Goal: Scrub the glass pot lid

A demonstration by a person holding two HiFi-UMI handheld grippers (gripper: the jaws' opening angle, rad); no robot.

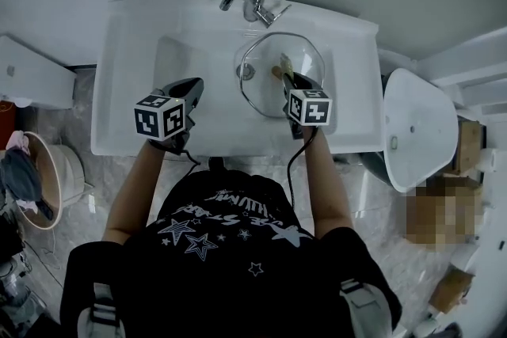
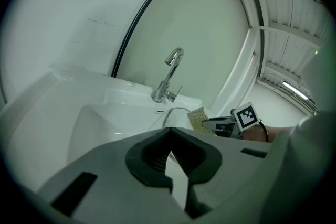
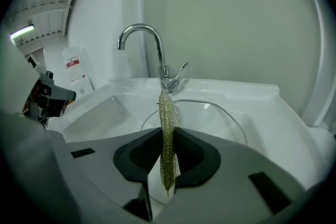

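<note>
Right claw (image 3: 167, 136) is clamped on a thin, yellow-green mesh scrubbing pad (image 3: 167, 113), which stands on edge between the dark pads and sticks out past them. Left claw (image 2: 168, 139) has its jaws drawn together at the tips, with nothing between them. In the head view the left claw (image 1: 192, 85) is held over the left part of a white sink (image 1: 127, 91), while the right claw (image 1: 290, 83) reaches over the right part, the pad (image 1: 283, 62) pointing ahead of it.

Just beyond the pad lies the glass pot lid (image 3: 210, 118). It is round and clear, edged with a thin bright metal rim, and the white basin shows straight through it. It sits in the sink bowl, right of centre (image 1: 265, 93). Whether the pad touches the glass cannot be told.

Behind the lid, at the back edge of the sink, stands a curved chrome tap (image 3: 152, 44) with a side lever, its spout arching toward the bowl. A pale wall rises behind it.
</note>
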